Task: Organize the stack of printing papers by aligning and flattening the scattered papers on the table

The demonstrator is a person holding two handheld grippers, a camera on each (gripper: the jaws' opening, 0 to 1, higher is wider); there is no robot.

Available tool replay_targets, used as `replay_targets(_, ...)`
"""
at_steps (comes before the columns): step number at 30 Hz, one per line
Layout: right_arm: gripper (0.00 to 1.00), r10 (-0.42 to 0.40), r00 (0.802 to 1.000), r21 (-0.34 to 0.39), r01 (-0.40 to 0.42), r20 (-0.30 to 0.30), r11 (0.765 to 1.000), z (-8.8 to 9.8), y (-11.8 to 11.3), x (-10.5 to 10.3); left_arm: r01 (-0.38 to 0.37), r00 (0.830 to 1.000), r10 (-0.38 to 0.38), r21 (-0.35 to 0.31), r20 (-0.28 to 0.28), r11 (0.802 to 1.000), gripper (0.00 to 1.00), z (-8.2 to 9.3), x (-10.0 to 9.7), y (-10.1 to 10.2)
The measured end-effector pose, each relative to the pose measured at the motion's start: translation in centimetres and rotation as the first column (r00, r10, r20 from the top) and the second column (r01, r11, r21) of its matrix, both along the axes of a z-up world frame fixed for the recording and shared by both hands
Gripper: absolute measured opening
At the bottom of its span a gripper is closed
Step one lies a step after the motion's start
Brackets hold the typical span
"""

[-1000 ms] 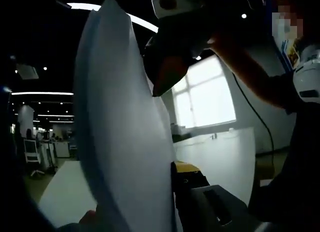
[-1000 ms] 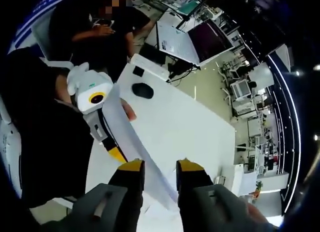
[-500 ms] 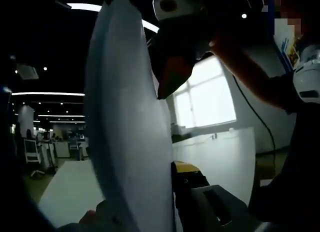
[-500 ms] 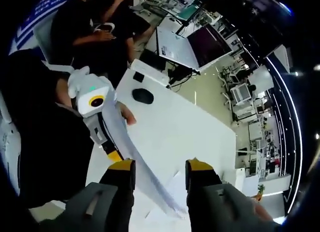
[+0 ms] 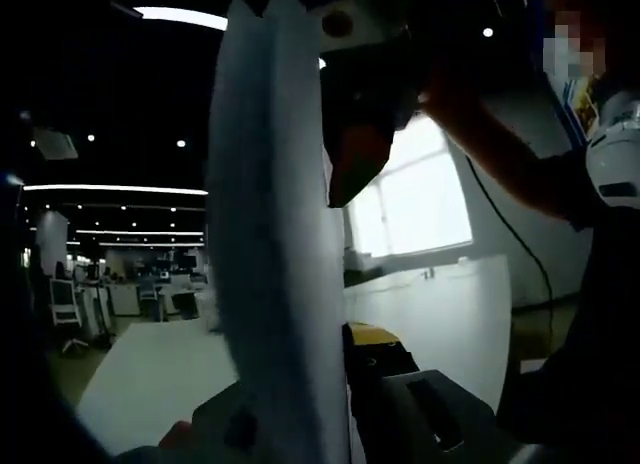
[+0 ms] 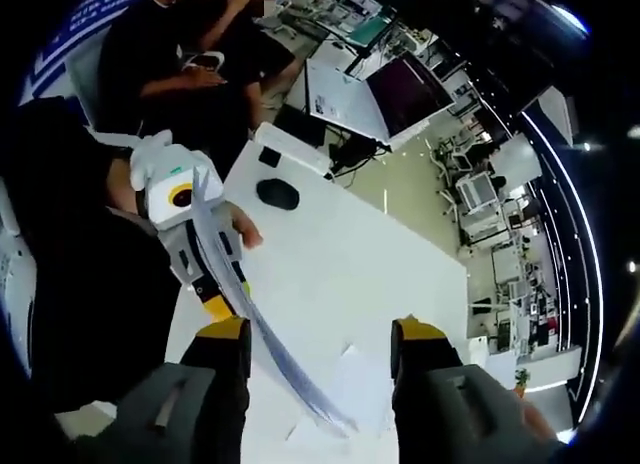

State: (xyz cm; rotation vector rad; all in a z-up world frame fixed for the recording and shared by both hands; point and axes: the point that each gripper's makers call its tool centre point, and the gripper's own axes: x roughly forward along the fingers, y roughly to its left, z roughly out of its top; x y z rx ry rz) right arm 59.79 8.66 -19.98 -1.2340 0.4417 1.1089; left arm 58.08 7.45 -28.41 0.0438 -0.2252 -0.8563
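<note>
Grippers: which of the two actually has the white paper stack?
The left gripper: shut on the white paper stack, holding it on edge above the white table. The right gripper stands open, jaws wide apart.

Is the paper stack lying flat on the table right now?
No. The paper stack stands on edge, held by the left gripper above the table.

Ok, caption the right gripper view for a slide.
Open right gripper beside a thin stack of white printing paper held edge-on by the left gripper over the white table.

White paper stack [image 6: 255, 334] held edge-up above the table [image 6: 350, 264] (slightly bowed); loose sheets [image 6: 355, 384] lie beneath.
</note>
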Motion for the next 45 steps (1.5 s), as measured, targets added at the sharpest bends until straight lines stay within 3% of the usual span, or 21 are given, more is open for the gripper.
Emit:
replay_targets(11, 0.60, -0.023, 1.000, 0.025, 0.023, 0.002, 0.999, 0.1, -2.3, 0.8, -0.004, 1.000, 0.004, -0.001, 0.002, 1.000, 0.06, 0.0, 0.0, 0.0)
replay_targets(27, 0.61, -0.131, 0.991, 0.050, 0.132, -0.005, 0.990, -0.2, -8.4, 2.7, -0.016, 1.000, 0.016, -0.001, 0.004, 1.000, 0.06, -0.1, 0.1, 0.1)
replay_targets(45, 0.64, -0.265, 0.964, 0.185, 0.264, -0.018, 0.947, -1.3, -16.6, 4.0, -0.020, 1.000, 0.020, -0.001, 0.003, 1.000, 0.06, -0.1, 0.2, 0.0)
